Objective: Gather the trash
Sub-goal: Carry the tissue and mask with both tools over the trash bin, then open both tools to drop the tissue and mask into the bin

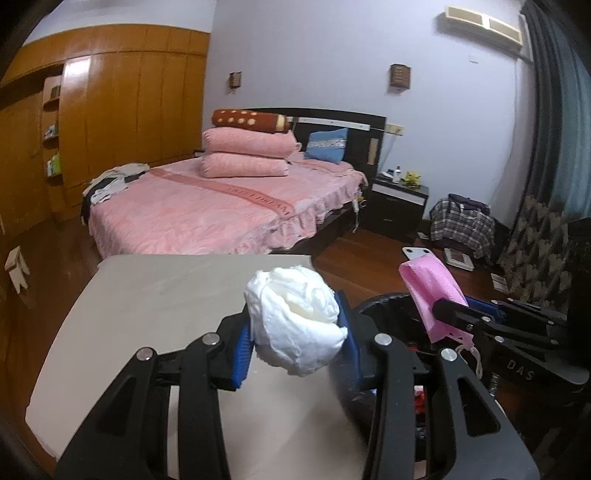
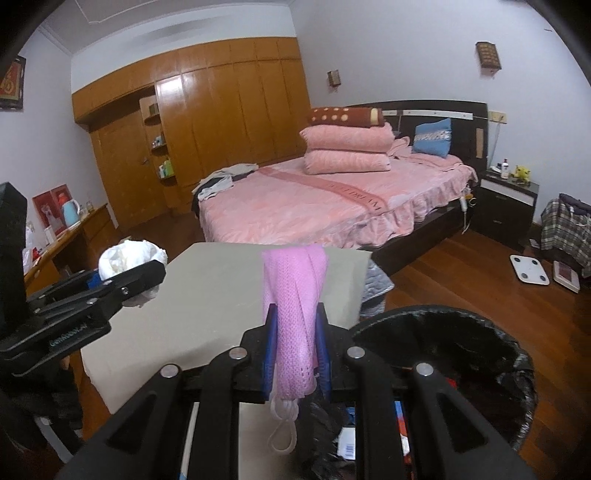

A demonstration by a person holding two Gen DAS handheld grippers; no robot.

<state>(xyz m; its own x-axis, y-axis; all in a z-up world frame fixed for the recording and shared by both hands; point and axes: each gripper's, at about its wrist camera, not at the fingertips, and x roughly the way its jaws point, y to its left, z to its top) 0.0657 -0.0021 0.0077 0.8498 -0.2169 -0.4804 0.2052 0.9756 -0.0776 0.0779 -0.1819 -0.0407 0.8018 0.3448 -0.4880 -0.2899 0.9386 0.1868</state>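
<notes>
While tissue wad [image 1: 295,317] sits btwn left fingers [image 1: 242,350].

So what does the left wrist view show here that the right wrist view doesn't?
Only the left wrist view: the curtain and the wall unit high on the wall.
Only the right wrist view: the wooden desk with a blue kettle, and a framed picture.
Both: the left tool shut on a white paper wad, the right tool shut on a pink mask, the black-lined bin, the grey tabletop and the pink bed.
</notes>
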